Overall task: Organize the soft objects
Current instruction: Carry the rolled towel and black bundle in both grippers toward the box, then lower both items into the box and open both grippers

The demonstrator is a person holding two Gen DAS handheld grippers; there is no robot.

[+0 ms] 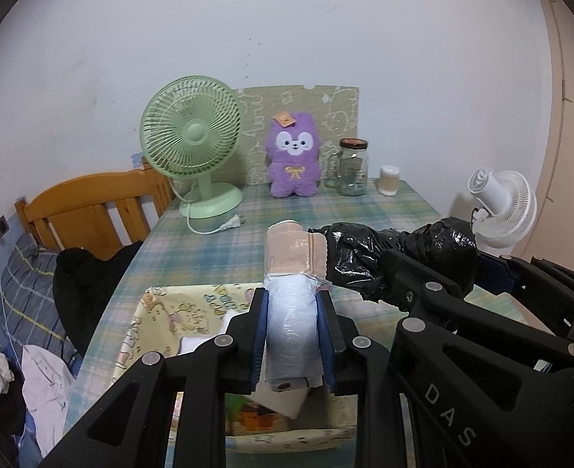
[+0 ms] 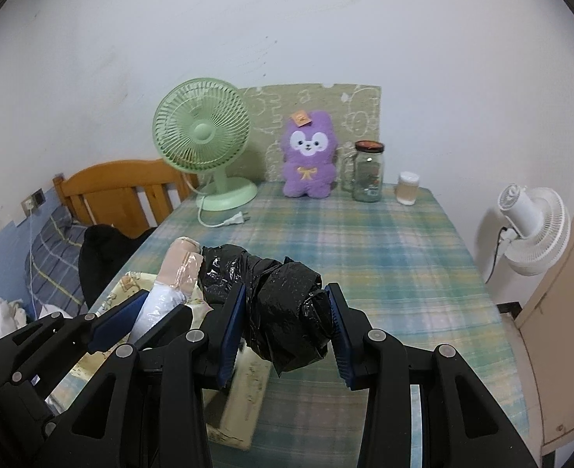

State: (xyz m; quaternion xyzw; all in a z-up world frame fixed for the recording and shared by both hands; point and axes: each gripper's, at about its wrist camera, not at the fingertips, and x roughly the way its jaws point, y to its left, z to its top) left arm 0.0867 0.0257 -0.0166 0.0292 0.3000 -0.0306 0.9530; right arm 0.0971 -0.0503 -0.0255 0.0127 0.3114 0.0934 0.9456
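A plaid-covered surface [image 2: 384,241] stands against a pale wall, with a wooden bed [image 1: 92,210] seen beside it on the left. At its far edge a green fan [image 1: 191,144], a purple plush toy [image 1: 294,156] and a glass jar [image 1: 353,167] are lined up. At the near edge a patterned fabric box [image 1: 158,327] is placed, directly under the left tool [image 1: 292,335].

A pale wrapped roll [image 1: 292,312] is pinched between the pressed-in fingers of the left tool, its peach end projecting forward past the fingertips and out over the surface. A crumpled black plastic bag [image 2: 287,312] is clamped by the right tool [image 2: 288,319], held above the box's right side, and its loose end is seen touching or nearly touching the roll's peach end.

Trouble would probably come from that closeness: the bag's trailing end could be snagged on the roll when either is lowered, and dragged with it. The slick film on both could be let slip under a light squeeze, so either might be dropped outside the box. The box's soft wall could be folded inward if bumped.
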